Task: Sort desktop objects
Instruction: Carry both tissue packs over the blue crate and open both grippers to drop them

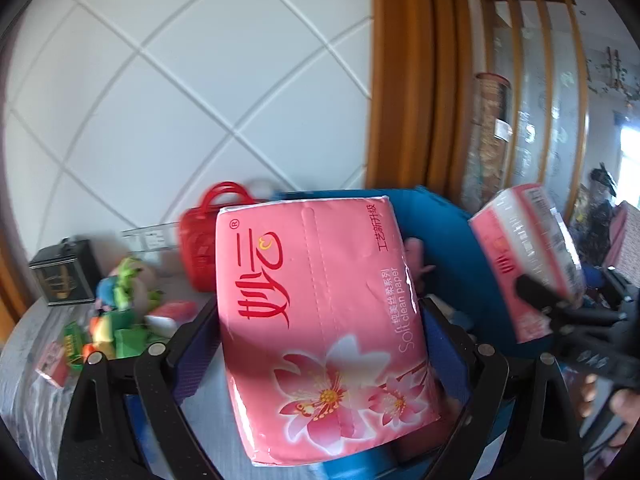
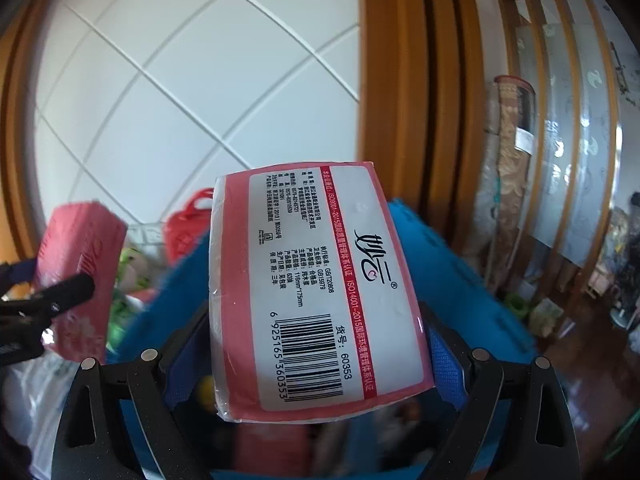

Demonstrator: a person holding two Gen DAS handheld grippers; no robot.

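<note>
While each gripper is clamped on a pink tissue pack, the two views show opposite faces. In the left wrist view the left gripper [image 1: 320, 344] holds the left pack [image 1: 320, 320] by its long sides, the glossy front up: red brand script, a perforated strip down the middle, printed blossoms near the camera. The right wrist view shows the right gripper [image 2: 316, 360] pinching the right pack [image 2: 316, 292] with its back label up, a white panel with small print and a barcode, and a side where the white tissue shows through clear film. Both packs are soft, rounded-edge blocks in shiny wrap, held above a blue bin [image 1: 444, 240].

Only the left view takes in the table [image 1: 28, 360], with green and orange toys [image 1: 116, 312], a dark tin [image 1: 64, 276] and a red plastic basket [image 1: 200, 240] against the white tiled wall [image 1: 180, 80]. Only the right view shows wooden floor [image 2: 580, 360] past the bin. Each view catches the other pack, blurred, at its edge.
</note>
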